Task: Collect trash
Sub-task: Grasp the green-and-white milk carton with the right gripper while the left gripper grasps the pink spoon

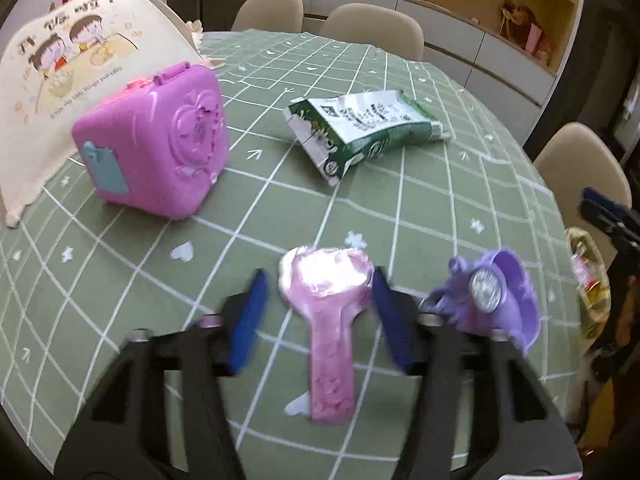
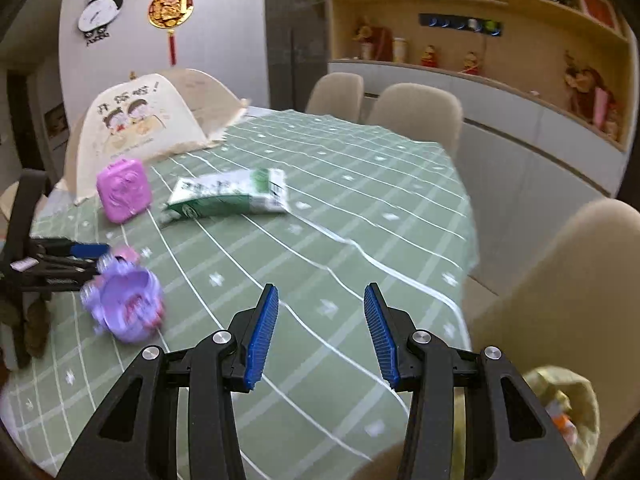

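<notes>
Still early. The crumpled green-and-white milk carton (image 1: 362, 130) lies flat mid-counter, untouched and well apart from both tools. Your left tool (image 1: 318, 308) straddles a pink spoon-shaped plastic toy (image 1: 326, 312) near the counter's near edge, pads apart, not pressing. Your right tool (image 2: 320, 332) hangs open and empty. The yellow-bagged bin (image 2: 560, 412) off the counter's right edge already holds some scraps.

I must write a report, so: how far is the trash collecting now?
Done: some trash lies in the yellow bag. In hand: the left gripper, open, straddles the pink wrapper; the right gripper is empty. Left: the green carton, perhaps the purple cup.
</notes>
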Available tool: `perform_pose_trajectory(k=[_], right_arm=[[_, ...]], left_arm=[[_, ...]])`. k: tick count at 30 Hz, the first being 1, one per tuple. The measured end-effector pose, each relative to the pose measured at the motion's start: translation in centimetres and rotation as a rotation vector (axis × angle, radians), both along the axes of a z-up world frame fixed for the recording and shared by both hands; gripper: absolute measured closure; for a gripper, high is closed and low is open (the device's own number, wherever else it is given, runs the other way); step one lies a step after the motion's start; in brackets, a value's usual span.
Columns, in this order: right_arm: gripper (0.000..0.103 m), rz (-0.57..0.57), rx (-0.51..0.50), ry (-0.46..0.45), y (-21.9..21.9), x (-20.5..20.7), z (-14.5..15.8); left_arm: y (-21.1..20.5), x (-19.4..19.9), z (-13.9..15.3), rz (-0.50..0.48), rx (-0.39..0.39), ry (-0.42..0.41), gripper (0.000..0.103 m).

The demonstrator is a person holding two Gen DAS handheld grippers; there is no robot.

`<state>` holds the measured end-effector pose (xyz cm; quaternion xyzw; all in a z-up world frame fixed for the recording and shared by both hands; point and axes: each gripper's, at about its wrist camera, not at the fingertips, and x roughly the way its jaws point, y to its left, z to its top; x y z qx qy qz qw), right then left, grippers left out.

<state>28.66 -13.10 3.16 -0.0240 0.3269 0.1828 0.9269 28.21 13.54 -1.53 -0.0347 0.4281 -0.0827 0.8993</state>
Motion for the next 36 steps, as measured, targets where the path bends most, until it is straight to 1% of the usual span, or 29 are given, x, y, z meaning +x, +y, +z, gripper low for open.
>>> perform_pose_trajectory(k=[2, 4, 7, 9, 11, 12, 14, 15, 17, 20, 21, 23, 26, 28, 29, 31, 32, 34, 35, 36], right_arm=[[0.06, 0.027, 0.035, 0.05, 1.1, 1.9, -0.1], [0.06, 0.044, 0.052, 0.081, 2.4, 3.9, -0.2], [0.06, 0.077, 0.058, 0.095, 4.8, 7.0, 0.0], [0.06, 0.129, 0.07, 0.102, 6.9, 9.4, 0.4], [0.06, 0.17, 0.034, 0.098, 9.6, 11.8, 1.0], [0.06, 0.191, -0.001, 0.09, 11.0, 13.0, 1.3], [0.06, 0.196, -0.046, 0.093, 13.3, 15.4, 1.4], [0.06, 0.188, -0.05, 0.102, 14.1, 16.8, 1.3], [0.06, 0.163, -0.006, 0.155, 14.8, 19.6, 0.7], [0.06, 0.151, 0.106, 0.307, 14.4, 22.5, -0.8], [0.06, 0.149, 0.133, 0.33, 14.0, 22.7, -1.1], [0.06, 0.159, 0.171, 0.323, 12.9, 21.6, -1.2], [0.06, 0.206, 0.172, 0.32, 11.8, 18.4, -1.3], [0.06, 0.264, 0.158, 0.317, 11.6, 15.6, -1.4], [0.06, 0.307, 0.142, 0.316, 11.9, 14.1, -1.4], [0.06, 0.359, 0.087, 0.272, 12.4, 11.6, -0.9], [0.06, 0.39, 0.04, 0.229, 13.2, 10.3, -0.5], [0.06, 0.435, -0.039, 0.185, 14.6, 9.1, -0.2], [0.059, 0.448, -0.093, 0.175, 15.5, 8.8, -0.3], [0.052, 0.456, -0.129, 0.167, 16.2, 8.7, -0.5]], left_arm=[[0.4, -0.3, 0.3, -0.008, -0.051, -0.019, 0.061], [1.0, -0.8, 0.8, -0.014, -0.077, -0.041, 0.061], [2.1, -1.1, 1.5, 0.006, -0.12, -0.076, 0.061], [2.6, -1.1, 1.8, 0.019, -0.138, -0.09, 0.061], [2.9, -0.8, 2.0, 0.024, -0.149, -0.093, 0.061], [3.2, -0.7, 2.0, 0.029, -0.153, -0.093, 0.061], [3.3, -0.6, 1.8, 0.033, -0.151, -0.09, 0.061], [3.4, -0.5, 1.7, 0.035, -0.149, -0.085, 0.061], [3.6, -0.6, 1.5, 0.03, -0.162, -0.075, 0.061], [3.8, -1.0, 2.0, 0.025, -0.181, -0.086, 0.06], [3.9, -1.2, 2.2, 0.025, -0.188, -0.092, 0.06], [4.2, -1.4, 2.6, 0.029, -0.202, -0.101, 0.06], [4.5, -1.5, 2.9, 0.031, -0.233, -0.098, 0.06], [4.3, -1.6, 3.0, 0.023, -0.239, -0.095, 0.06], [4.2, -1.6, 3.0, 0.018, -0.233, -0.096, 0.06], [4.0, -1.5, 3.0, 0.017, -0.22, -0.098, 0.06], [3.9, -1.5, 2.9, 0.019, -0.215, -0.096, 0.06], [3.9, -1.3, 2.7, 0.029, -0.208, -0.094, 0.06], [4.0, -1.2, 2.6, 0.038, -0.201, -0.091, 0.06], [4.0, -1.2, 2.4, 0.044, -0.196, -0.087, 0.06]])
